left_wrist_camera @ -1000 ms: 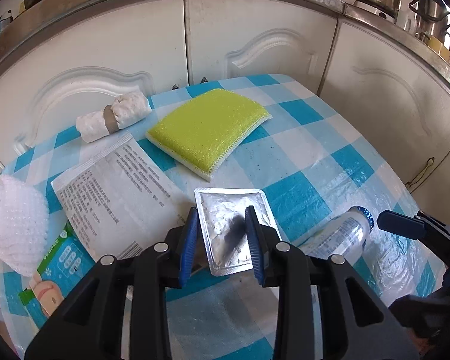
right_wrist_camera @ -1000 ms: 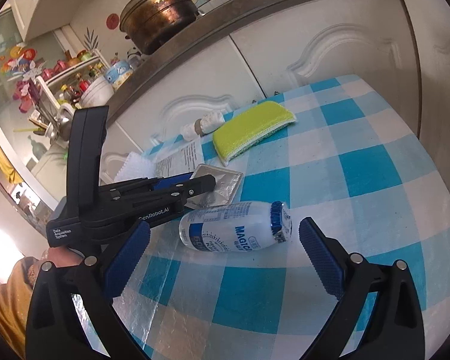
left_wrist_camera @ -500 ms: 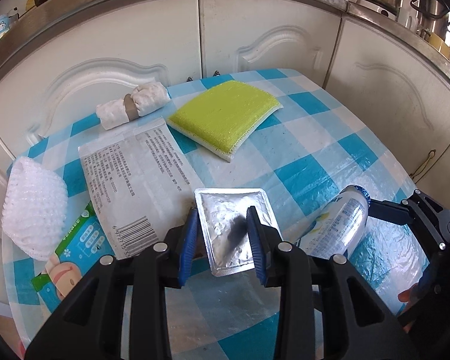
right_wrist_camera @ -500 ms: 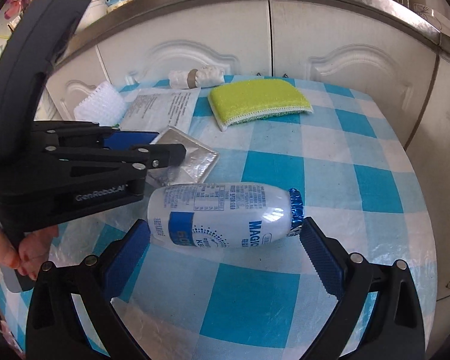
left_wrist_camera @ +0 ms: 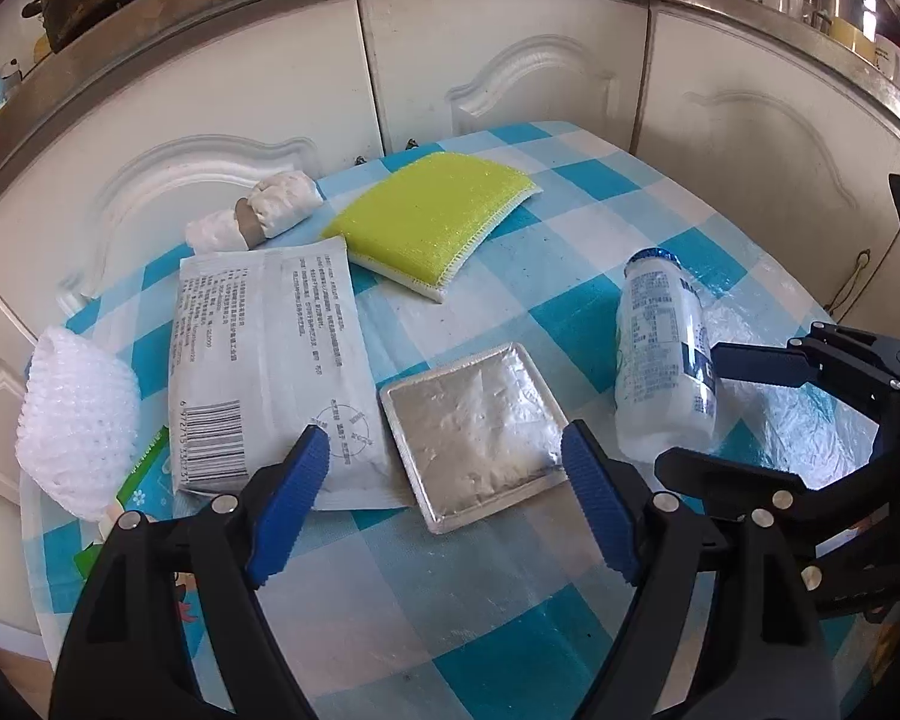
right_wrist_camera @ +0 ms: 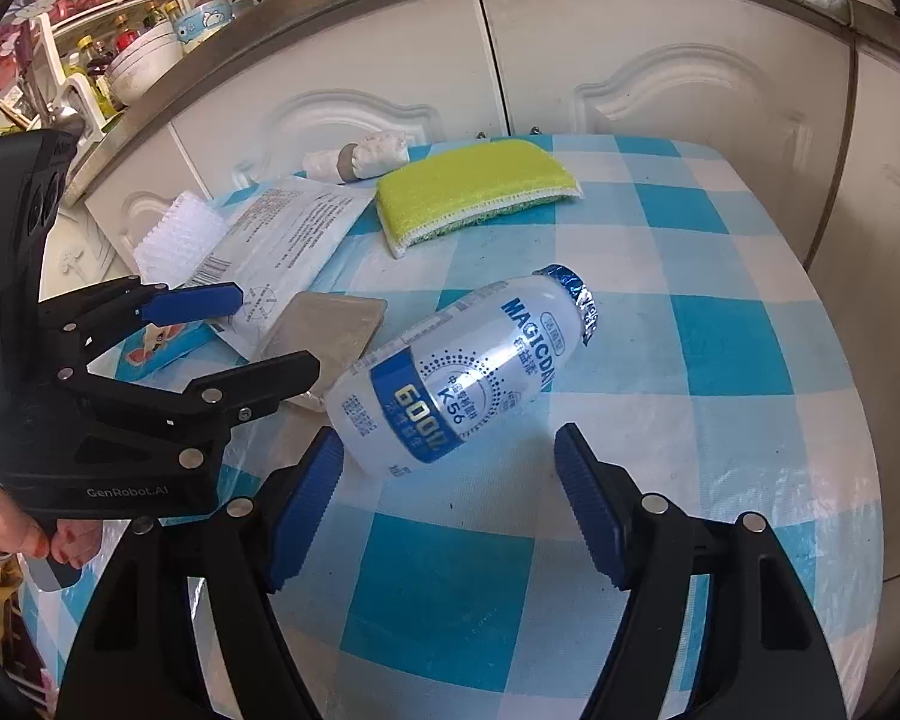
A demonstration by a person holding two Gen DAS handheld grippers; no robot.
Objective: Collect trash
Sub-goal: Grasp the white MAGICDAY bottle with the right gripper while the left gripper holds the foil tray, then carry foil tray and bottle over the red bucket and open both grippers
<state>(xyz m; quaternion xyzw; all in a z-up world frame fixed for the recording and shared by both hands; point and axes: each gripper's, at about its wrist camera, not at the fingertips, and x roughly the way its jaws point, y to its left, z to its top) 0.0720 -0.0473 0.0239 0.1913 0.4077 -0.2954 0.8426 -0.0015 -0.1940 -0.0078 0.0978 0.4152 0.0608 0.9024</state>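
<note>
The left gripper [left_wrist_camera: 447, 456] is opening around a foil packet [left_wrist_camera: 471, 426]; the right gripper [right_wrist_camera: 447, 459], empty, is closing just short of a bottle [right_wrist_camera: 462, 366].

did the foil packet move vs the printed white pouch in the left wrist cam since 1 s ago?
No clear shift: the foil packet lies beside the white pouch as before; the left gripper jaws are opening around it.

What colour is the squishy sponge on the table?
The sponge is bright yellow-green with a white edge, clearest in the left wrist view.

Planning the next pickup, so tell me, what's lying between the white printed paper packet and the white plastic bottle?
The square silver foil pouch lies flat between the packet and bottle, clearest in the left wrist view.
</note>
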